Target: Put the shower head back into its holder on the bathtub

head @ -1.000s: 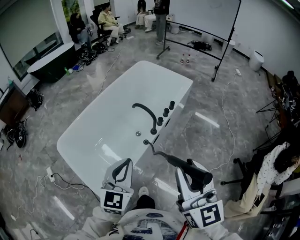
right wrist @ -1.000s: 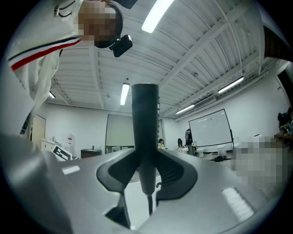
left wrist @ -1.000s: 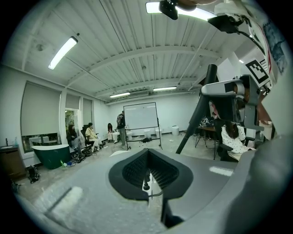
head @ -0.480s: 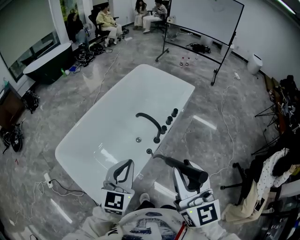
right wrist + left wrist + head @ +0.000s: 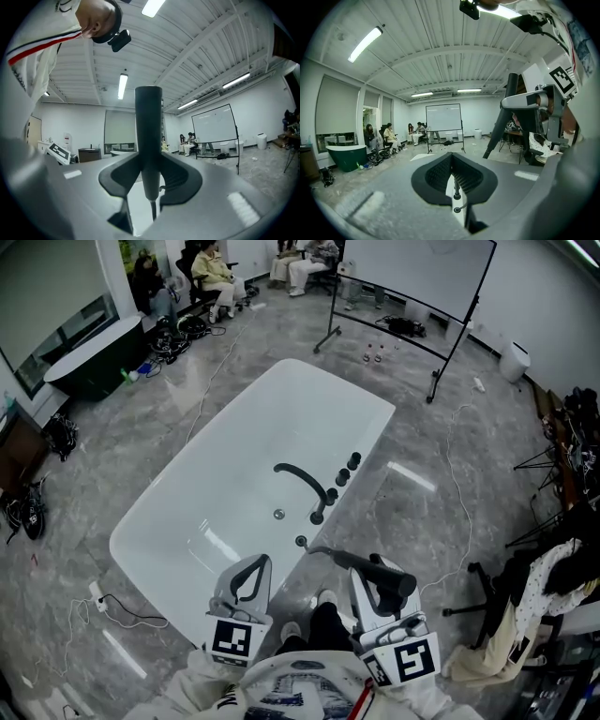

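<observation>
The white bathtub lies across the middle of the head view, with a black curved faucet and a row of black knobs on its near right rim. A small black holder sits at the end of that row. My right gripper is shut on the black shower head, which lies just right of the holder, its hose running toward the rim. In the right gripper view the shower head's handle stands upright between the pads. My left gripper hovers over the tub's near edge, shut and empty.
A whiteboard on a black stand is beyond the tub. Several people sit at the far back. A dark green tub stands at the left wall. Cables trail on the floor. A chair with clothes is at the right.
Both grippers have moved forward toward the tub's near rim, and the holder now lies closer to the shower head. The right gripper's hold on the shower head is unchanged.
</observation>
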The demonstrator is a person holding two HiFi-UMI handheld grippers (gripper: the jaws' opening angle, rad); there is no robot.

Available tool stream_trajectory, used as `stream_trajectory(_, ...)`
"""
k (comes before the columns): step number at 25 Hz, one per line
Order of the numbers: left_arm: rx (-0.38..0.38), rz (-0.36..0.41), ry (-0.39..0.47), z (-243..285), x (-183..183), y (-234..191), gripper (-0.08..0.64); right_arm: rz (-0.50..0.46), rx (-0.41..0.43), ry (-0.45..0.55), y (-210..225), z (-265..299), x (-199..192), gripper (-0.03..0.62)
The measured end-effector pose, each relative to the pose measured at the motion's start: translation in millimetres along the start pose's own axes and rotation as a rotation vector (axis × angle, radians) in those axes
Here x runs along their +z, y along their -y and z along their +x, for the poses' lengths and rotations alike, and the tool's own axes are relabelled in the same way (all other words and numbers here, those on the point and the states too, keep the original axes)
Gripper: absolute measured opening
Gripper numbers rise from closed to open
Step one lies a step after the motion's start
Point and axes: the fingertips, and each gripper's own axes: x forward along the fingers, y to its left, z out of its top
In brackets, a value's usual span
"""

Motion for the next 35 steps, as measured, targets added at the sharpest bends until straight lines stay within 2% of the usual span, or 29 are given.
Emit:
stream_trajectory(12,0.098,-0.023,-0.027,40,-3,-23,-0.008,0.01,0.114,-0.072,21,61,-28,0.138)
stream_trajectory(23,0.186,-0.04,-0.059,86,5,-37,-0.008,0.035,0.208,-0.123,58,117,-47,0.138)
stream_trajectory(27,0.247,-0.018,-0.085,96,-3,-47,-0.008,0.038,0.26,-0.143,66,134,-56,0.138)
stream_trajectory(35,0.357,-0.065,-0.104,113,-5,-58,-0.008,0.037,0.391,-0.195,71,165,-80,0.138)
